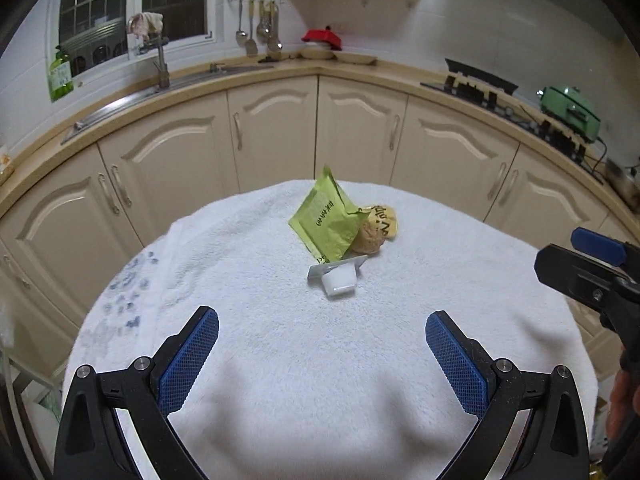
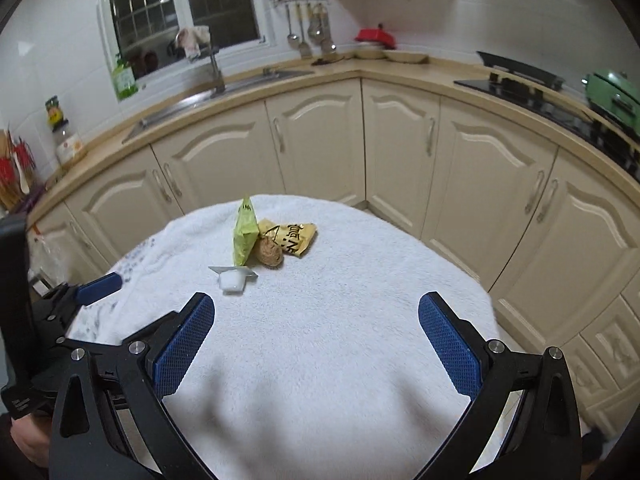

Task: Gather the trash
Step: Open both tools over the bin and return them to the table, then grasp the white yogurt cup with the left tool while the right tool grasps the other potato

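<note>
Trash heaped on a towel-covered surface, both grippers hovering empty.

Left wrist: left gripper [image 1: 322,334] jaws wide; green wrapper [image 1: 326,220], walnut [image 1: 368,240] and small white cup [image 1: 339,280] cluster at 12 o'clock on the white towel [image 1: 320,360]. Right wrist: right gripper [image 2: 316,330] jaws wide; the same cluster, with a yellow wrapper [image 2: 292,236], lies at 11 o'clock.

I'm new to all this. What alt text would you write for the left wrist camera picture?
A small heap of trash lies on a white towel: a green packet, a yellow wrapper, a walnut and a small white cup. The left gripper is open and empty in front of it, kitchen cabinets behind.
</note>
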The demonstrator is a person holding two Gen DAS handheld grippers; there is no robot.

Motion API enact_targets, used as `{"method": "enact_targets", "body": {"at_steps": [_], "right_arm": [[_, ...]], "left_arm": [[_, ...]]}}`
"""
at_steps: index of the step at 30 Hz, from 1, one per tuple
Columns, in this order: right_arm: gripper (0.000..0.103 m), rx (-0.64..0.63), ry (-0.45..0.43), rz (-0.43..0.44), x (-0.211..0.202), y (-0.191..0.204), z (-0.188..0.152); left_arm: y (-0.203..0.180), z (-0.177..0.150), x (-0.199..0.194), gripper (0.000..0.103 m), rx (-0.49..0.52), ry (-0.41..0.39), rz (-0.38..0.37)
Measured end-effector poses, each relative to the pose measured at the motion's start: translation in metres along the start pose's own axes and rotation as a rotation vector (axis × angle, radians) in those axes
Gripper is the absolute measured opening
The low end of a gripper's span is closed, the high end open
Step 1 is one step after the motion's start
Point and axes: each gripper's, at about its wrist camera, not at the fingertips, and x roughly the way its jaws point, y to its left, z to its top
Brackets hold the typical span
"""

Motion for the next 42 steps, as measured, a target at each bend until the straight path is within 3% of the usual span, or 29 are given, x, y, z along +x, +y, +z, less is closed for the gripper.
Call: {"method": "enact_targets", "body": {"at_steps": [4,9,10,13,14,17,25,28,36,42], "right_arm": [[0.103,0.017,0.041,-0.002,0.021,-0.009,0.001],[0.103,0.019,0.068,-0.011,0.049,-0.016,0.011],[0.103,0.017,0.074,-0.013,0.053,-0.016,0.012],[0.103,-0.002,0.099,-0.007,0.074,-0.011,0.017],[0.103,-0.012,0.109,-0.003,0.082,-0.008,0.019],[0.103,-0.034,0.14,0.01,0.105,0.0,0.021],[0.09,-0.087,0.198,0.05,0.156,0.03,0.023],[0.075,-0.097,0.21,0.057,0.168,0.036,0.022],[0.034,-0.131,0.166,0.081,0.168,0.047,0.02],[0.034,-0.093,0.159,0.125,0.158,0.045,0.013]], "left_arm": [[-0.013,0.015,0.045,0.098,0.021,0.051,-0.001],[0.0,0.042,0.1,0.07,-0.001,0.135,-0.02],[0.001,0.046,0.106,0.069,-0.007,0.139,-0.027],[0.003,0.054,0.117,0.05,-0.006,0.129,-0.049],[0.005,0.056,0.119,0.037,-0.005,0.123,-0.071],[0.021,0.062,0.127,0.037,-0.034,0.122,-0.118],[0.069,0.071,0.128,0.037,-0.09,0.105,-0.051],[0.079,0.073,0.126,0.037,-0.1,0.099,-0.018],[0.09,0.077,0.133,0.037,-0.118,0.102,-0.022],[0.086,0.061,0.109,0.037,-0.119,0.084,-0.035]]}}
